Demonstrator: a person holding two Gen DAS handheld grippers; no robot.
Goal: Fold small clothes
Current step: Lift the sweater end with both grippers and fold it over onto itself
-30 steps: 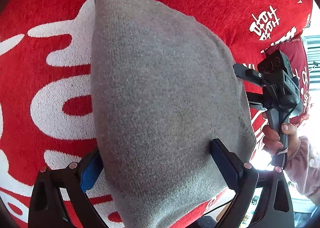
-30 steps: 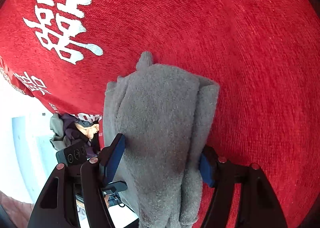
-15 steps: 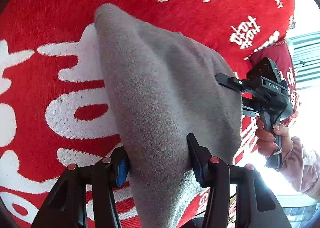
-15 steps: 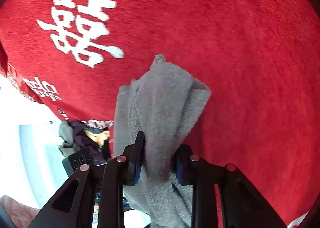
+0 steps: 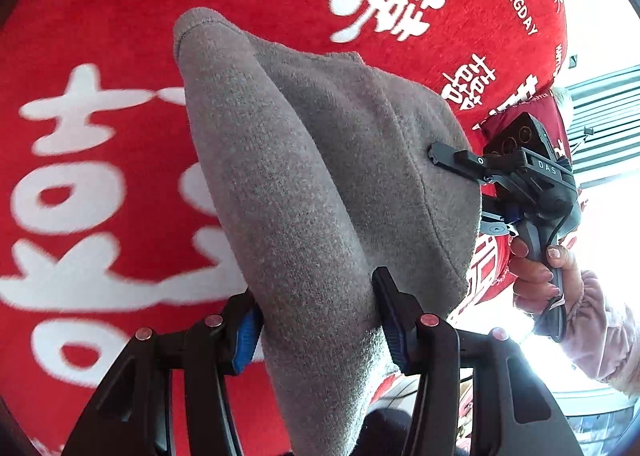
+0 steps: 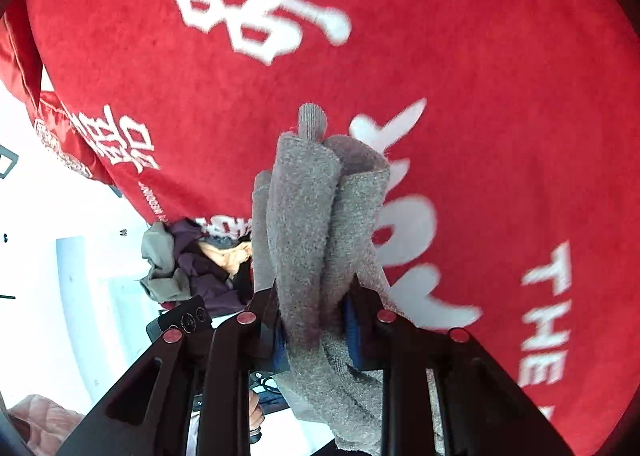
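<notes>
Left wrist: "THE BIGDAY" red cloth (image 5: pixel 120 15)

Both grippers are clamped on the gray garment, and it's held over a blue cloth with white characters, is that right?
Not quite: the cloth under it is red, not blue, as both wrist views show. The rest holds: the left gripper and right gripper are each shut on the gray garment, and the cloth's characters are white.
</notes>
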